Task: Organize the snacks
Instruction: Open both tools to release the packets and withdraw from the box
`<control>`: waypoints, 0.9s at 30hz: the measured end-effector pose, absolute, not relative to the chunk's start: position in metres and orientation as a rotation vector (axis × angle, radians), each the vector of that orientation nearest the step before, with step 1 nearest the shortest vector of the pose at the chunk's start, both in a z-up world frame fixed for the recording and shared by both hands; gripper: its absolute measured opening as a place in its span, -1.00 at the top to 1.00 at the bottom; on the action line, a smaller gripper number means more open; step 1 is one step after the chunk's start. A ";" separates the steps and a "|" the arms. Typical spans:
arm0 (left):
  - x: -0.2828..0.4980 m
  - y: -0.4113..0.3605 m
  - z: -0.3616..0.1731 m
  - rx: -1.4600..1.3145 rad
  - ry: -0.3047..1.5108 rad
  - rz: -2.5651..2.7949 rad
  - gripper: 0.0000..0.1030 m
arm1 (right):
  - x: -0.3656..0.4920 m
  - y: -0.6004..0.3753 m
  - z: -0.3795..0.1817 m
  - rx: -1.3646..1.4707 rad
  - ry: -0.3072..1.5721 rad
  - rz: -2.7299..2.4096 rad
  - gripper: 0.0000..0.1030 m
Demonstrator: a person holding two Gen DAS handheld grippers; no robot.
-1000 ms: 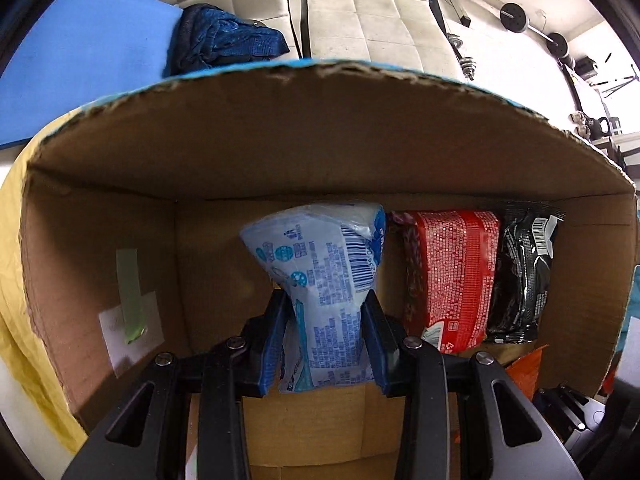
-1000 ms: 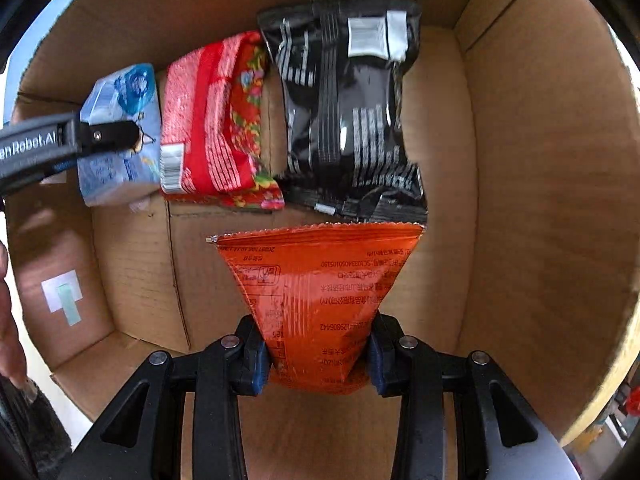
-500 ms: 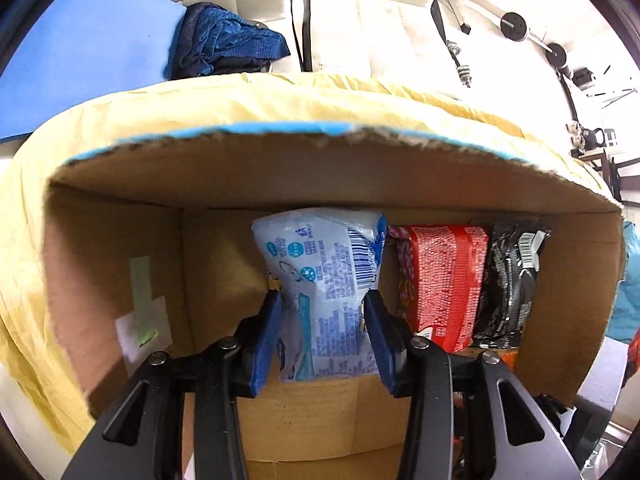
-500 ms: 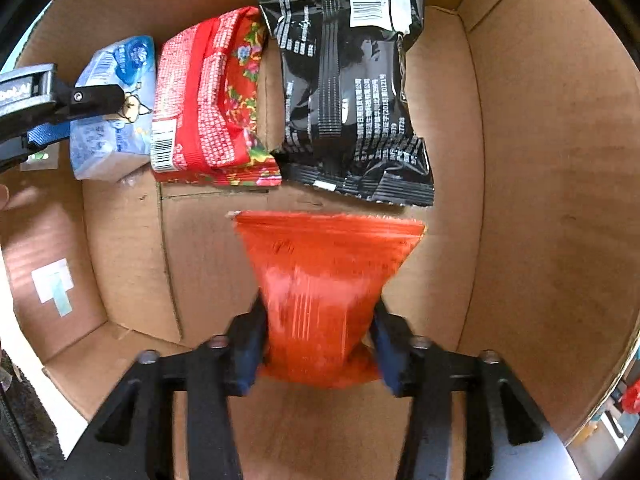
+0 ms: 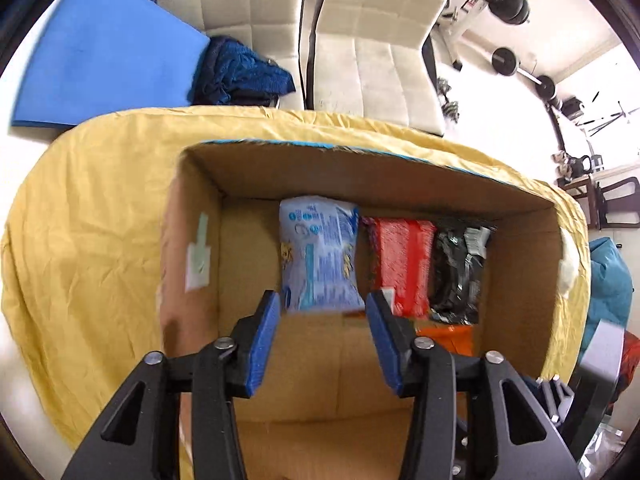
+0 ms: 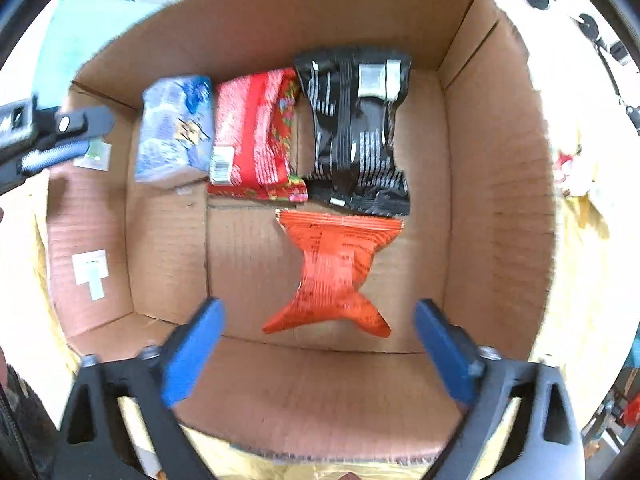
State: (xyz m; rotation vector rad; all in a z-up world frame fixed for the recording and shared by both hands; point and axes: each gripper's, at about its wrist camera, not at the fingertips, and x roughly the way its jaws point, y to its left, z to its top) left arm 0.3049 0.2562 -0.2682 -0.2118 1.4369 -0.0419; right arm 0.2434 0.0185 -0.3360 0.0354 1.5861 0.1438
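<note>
Both packets have been let go since half a second ago: the left hand-held gripper (image 5: pixel 323 309) now stands with its jaws spread and holds nothing, just short of the pale blue packet (image 5: pixel 318 258) on the floor of the cardboard box (image 6: pixel 496 200). Likewise the right hand-held gripper (image 6: pixel 320 320) gapes wide above the orange packet (image 6: pixel 334 272), which lies before the red packet (image 6: pixel 254 136) and black packet (image 6: pixel 356 128); the box rests on a yellow cloth (image 5: pixel 92 216)

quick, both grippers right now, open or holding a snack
Left gripper: open, empty, blue packet lying in the box.
Right gripper: open, empty, orange packet lying in the box.
</note>
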 end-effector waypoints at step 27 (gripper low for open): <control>0.148 0.219 -0.147 -0.081 1.131 0.017 -0.91 | 0.148 -0.018 -0.180 0.011 1.291 0.111 -1.00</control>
